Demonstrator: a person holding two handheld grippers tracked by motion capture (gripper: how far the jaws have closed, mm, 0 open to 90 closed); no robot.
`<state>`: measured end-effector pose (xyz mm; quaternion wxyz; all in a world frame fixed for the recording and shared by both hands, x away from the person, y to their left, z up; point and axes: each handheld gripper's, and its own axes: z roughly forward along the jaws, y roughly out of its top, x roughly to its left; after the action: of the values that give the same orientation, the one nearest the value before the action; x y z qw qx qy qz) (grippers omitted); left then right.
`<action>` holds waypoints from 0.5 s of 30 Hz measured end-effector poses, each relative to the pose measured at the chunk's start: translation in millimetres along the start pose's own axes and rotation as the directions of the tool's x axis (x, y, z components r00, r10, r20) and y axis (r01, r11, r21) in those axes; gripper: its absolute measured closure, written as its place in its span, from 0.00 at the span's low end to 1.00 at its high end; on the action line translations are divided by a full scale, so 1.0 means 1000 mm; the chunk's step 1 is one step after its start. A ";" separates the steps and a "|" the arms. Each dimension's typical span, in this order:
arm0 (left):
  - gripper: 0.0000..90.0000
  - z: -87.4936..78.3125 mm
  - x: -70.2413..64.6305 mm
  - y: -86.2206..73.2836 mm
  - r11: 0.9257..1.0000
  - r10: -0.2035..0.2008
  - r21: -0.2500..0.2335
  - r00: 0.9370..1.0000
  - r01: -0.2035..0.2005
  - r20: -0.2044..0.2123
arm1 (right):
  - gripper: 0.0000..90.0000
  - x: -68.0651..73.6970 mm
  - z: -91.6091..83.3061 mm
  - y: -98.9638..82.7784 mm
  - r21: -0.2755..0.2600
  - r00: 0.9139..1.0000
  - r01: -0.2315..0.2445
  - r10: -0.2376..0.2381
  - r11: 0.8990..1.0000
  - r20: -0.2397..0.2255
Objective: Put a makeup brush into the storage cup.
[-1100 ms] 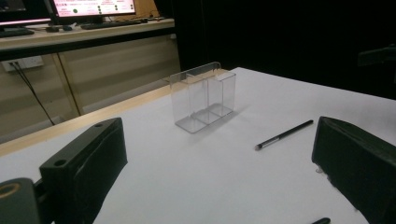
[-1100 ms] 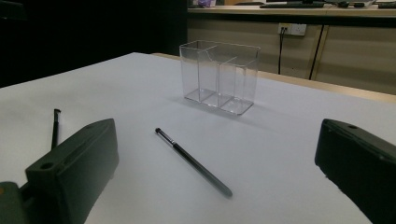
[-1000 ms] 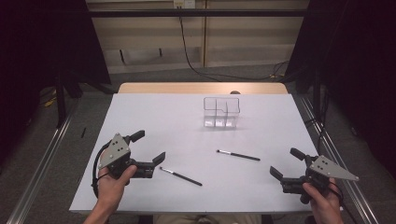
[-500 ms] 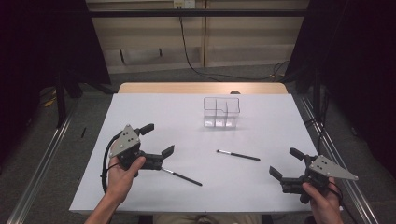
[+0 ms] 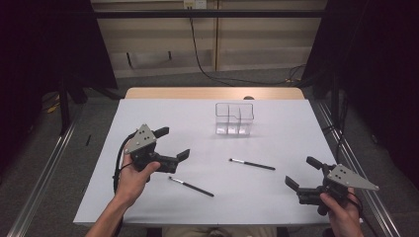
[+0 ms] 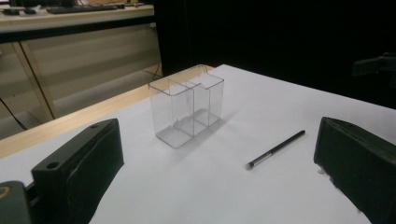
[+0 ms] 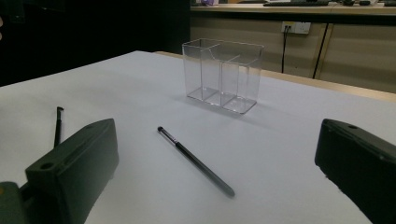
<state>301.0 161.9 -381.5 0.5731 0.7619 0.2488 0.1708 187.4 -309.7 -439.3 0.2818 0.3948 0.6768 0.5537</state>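
A white-topped table (image 5: 276,197) with a bare wooden strip along its far edge carried three things. A clear, divided plastic organizer (image 5: 234,119) stood near the far edge at mid-width; one slim black brush (image 5: 252,164) lay toward the right edge and a second (image 5: 191,186) nearer the near edge, well apart.
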 end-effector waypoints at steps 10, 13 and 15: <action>0.02 0.005 0.001 0.005 0.995 0.033 0.094 0.997 -0.039 0.066 | 0.00 0.000 0.000 0.000 0.004 1.000 0.001 -0.001 1.000 -0.001; 0.02 0.005 0.003 0.009 0.993 0.028 0.109 0.997 -0.036 0.075 | 0.00 0.000 0.000 0.000 0.005 1.000 0.004 -0.004 1.000 -0.003; 0.02 0.005 0.004 0.010 0.989 0.048 0.135 0.996 -0.057 0.074 | 0.00 0.000 0.000 0.000 0.004 1.000 0.001 -0.001 1.000 -0.003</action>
<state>308.6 157.9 -373.8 0.5232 0.8113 0.2193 0.1413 187.2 -309.8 -439.3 0.2803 0.3943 0.6787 0.5526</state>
